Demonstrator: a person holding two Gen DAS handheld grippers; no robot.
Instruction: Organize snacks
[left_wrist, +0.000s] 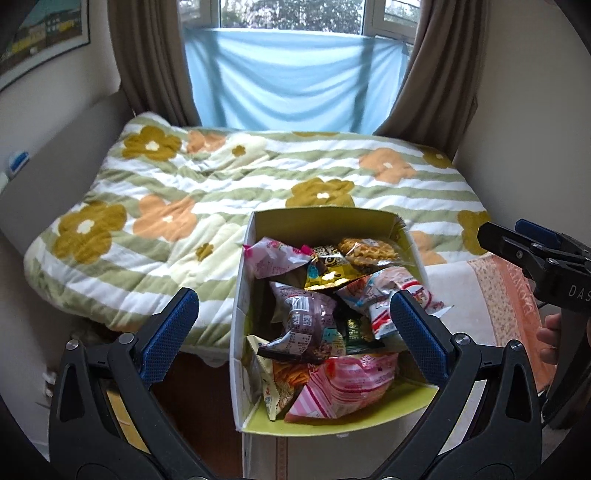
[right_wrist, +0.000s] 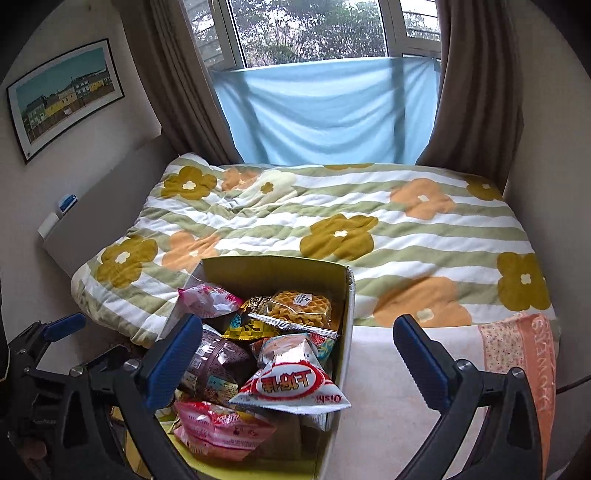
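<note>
So the snack box (left_wrist: 325, 236) sits at the foot of the bed, right up against the flowery striped quilt (left_wrist: 184, 192), on a pale sheet with an orange floral towel (right_wrist: 524, 354) off to its right. Behind the bed there's a light blue cloth (left_wrist: 291, 77) hung across the lower window between brown curtains (right_wrist: 177, 81), and a framed picture of houses (right_wrist: 66, 96) on the left wall.

My left tongs (left_wrist: 293, 321) hang right over the box, spread wide apart with nothing in them. My right tongs (right_wrist: 295, 354) are released too, also empty, with the left pad (right_wrist: 173, 358) over the box and the right pad over the bare sheet.

The left view shows my right tongs poking in from the side (left_wrist: 524, 254), fingertips close together from that angle. Only the right view lets me read the white and red Oishi bag (right_wrist: 291, 384) on top.

The box is yellow-green inside and crammed: a waffle pack (right_wrist: 299, 302) at the back, a dark purple bag (right_wrist: 214, 365) in the middle, a pink striped bag (left_wrist: 343, 384) at the front, a pale pink one (left_wrist: 273, 254) back left.
</note>
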